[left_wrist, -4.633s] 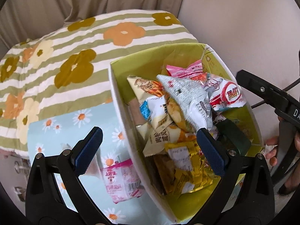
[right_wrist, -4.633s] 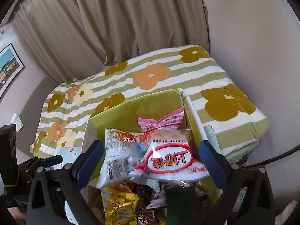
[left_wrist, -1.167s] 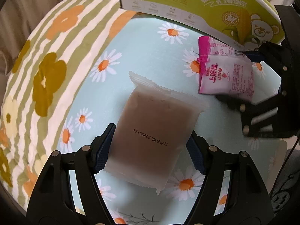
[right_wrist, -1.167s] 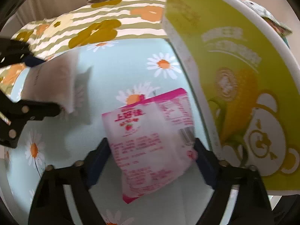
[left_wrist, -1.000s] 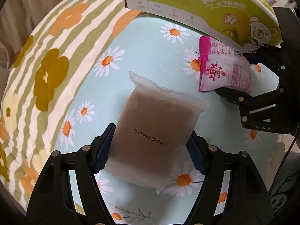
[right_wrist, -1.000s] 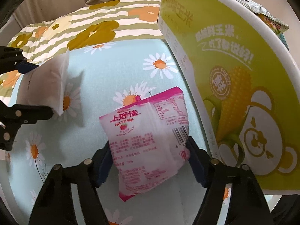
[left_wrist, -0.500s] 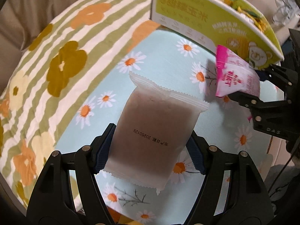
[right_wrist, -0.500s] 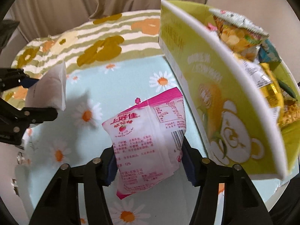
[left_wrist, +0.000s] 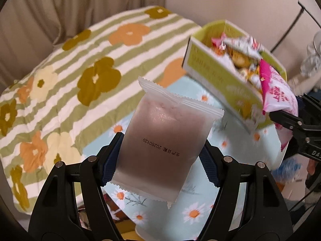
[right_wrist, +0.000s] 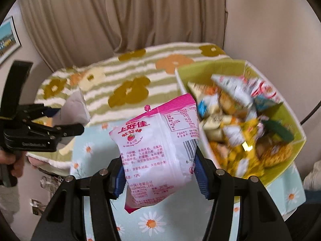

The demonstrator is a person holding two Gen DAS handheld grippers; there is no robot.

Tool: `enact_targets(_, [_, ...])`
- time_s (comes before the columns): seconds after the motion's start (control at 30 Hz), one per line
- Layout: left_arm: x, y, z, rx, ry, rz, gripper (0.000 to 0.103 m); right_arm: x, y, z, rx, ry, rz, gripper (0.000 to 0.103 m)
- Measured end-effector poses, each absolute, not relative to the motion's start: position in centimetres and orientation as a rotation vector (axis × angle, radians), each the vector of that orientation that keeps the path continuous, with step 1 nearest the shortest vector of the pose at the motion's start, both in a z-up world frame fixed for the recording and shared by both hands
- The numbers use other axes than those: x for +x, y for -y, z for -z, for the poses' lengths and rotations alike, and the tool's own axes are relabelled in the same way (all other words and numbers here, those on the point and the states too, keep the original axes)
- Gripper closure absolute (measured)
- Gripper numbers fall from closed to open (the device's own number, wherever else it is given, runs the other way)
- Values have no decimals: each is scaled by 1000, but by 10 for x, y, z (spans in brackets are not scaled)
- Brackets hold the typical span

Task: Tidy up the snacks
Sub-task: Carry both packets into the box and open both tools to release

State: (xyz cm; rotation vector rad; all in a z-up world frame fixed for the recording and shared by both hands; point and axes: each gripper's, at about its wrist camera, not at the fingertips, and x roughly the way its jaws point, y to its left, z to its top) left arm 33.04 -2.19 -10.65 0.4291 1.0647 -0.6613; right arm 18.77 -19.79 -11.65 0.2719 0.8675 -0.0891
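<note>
Beside the green box (right_wrist: 297, 140) of snacks, both tongs hold a packet clear of the daisy cloth (right_wrist: 96, 140) below. Left tongs (left_wrist: 160, 158) are clamped on the sides of a frosted brownish packet (left_wrist: 164, 140), its long axis running up and away from them, crimped end tilted toward the box. Right tongs (right_wrist: 159, 172) grip a pink packet (right_wrist: 158, 140) the same way, long axis along the fingers, top edge leaning toward the box's near wall. The right hand looks much nearer: its pink packet sits just beside the box rim, while the frosted packet is well apart, left of it. I judge the pink one should drop in first.
</note>
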Motion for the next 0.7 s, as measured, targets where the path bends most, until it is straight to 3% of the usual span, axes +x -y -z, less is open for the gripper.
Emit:
enact_targets(0.33, [297,124,61,254,-1026,631,34,172,307,69,248,-778,4,49])
enact_targets(0.7, [252,260,97,134,-1101,596,34,164,415,75,237,-792,-66,49])
